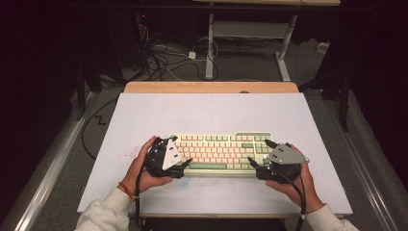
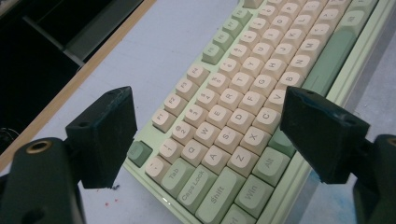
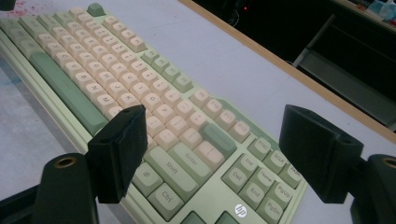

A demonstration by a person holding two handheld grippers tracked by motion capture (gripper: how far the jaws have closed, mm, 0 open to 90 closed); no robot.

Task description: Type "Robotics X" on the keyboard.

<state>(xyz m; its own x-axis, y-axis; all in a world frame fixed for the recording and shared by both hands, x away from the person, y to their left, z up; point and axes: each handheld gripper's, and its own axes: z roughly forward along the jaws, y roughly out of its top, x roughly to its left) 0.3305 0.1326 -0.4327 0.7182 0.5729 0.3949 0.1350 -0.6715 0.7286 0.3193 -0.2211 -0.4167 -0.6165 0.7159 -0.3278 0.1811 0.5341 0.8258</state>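
keyboard (image 1: 221,153) sits between left tool (image 1: 182,151) and right tool (image 1: 257,155).

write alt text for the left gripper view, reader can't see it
Two open black jaws of the left gripper straddle the left end of a pale green keyboard with cream and green keys, which runs diagonally across a white table. One jaw sits near the Esc corner, the other over the front edge near Alt.
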